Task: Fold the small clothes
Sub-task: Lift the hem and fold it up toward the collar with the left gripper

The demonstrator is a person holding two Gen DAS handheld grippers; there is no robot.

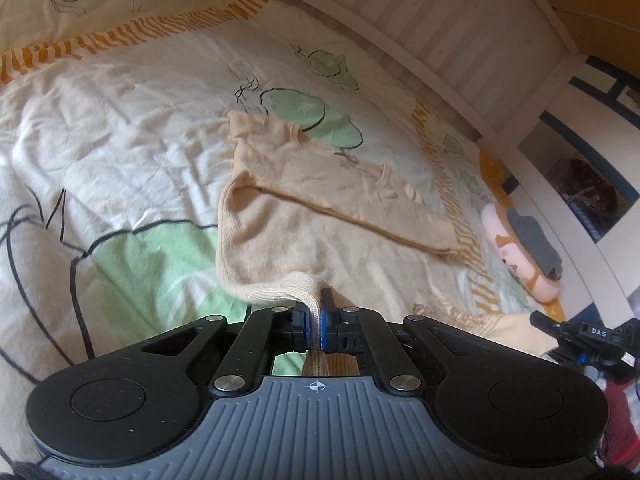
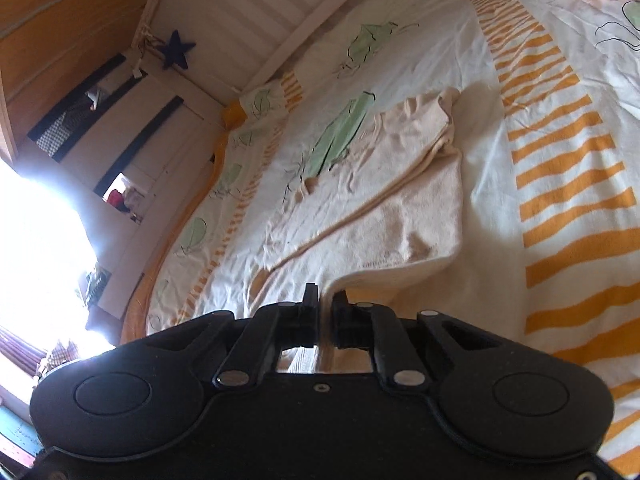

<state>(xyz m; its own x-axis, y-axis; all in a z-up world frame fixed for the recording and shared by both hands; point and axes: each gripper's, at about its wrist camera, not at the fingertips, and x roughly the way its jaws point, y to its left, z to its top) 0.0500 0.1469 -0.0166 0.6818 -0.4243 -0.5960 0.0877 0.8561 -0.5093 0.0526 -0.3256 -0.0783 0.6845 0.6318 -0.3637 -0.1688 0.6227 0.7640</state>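
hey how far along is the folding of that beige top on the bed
Early on. The beige top lies spread on the bedspread, one sleeve apparently already folded across it. In hand: the left gripper and right gripper each pinch its near hem. Left: carrying that hem over and finishing the fold.

Child's bedroom, bed against a white slatted rail

A leaf-printed duvet fills the frame; a slatted headboard curves upper right. In the right wrist view, window glare at left, navy star upper left.
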